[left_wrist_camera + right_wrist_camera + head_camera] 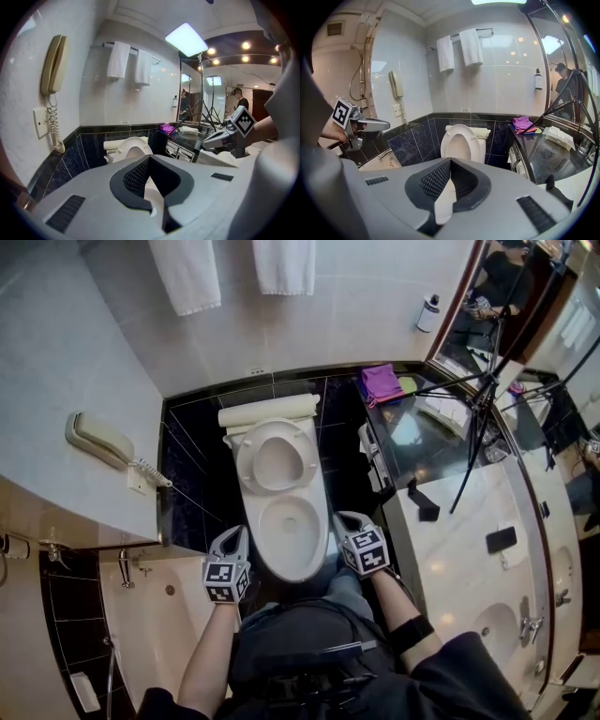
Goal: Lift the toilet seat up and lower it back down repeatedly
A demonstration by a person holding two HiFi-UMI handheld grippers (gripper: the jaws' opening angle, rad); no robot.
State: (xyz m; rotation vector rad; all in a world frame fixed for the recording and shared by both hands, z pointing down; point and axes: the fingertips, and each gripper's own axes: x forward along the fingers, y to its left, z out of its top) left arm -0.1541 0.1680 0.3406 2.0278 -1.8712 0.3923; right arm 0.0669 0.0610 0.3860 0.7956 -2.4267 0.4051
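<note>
The toilet seat (247,463) stands raised against the tank, straight ahead of both grippers and between their lines, its long axis running away from the person. The left gripper (238,534) and right gripper (344,518) flank the bowl (319,540) at its front; the right looks slightly nearer the seat. Both pairs of fingers are closed together, holding nothing.

Bright ceiling light (186,39) — fisheye-warped, dark-vignetted edges

Dark tiled floor (197,474) carries the white toilet (291,531). Table (448,563) at right: purple cloth (382,382) at far end, flat black item (501,539) near sink (495,624).
</note>
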